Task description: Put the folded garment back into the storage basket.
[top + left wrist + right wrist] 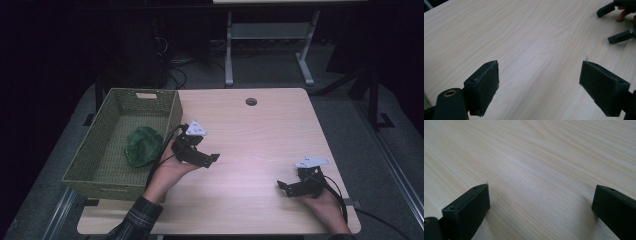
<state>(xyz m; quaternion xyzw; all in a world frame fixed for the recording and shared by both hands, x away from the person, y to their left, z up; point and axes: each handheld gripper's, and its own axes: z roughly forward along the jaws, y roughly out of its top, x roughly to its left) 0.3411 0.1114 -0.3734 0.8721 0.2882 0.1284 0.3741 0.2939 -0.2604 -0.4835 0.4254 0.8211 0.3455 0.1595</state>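
A crumpled green cloth (142, 146) lies inside the woven olive basket (92, 150) at the table's left edge. Just right of the basket my left gripper (212, 160) hovers over the wooden table (260, 135), open and holding nothing; in the left gripper view its jaws stand wide apart around my left gripper (540, 87). My right gripper (281, 187) rests near the front right corner, open and empty, pointing left; my right gripper (540, 207) has bare wood between its jaws. The right gripper (615, 23) also appears far off in the left gripper view.
A round cable hole (251, 101) sits near the table's far edge. Beyond the table stand a white desk frame (270, 45) and cables on the dark floor. A cable (340, 192) trails from the right gripper off the table's front right.
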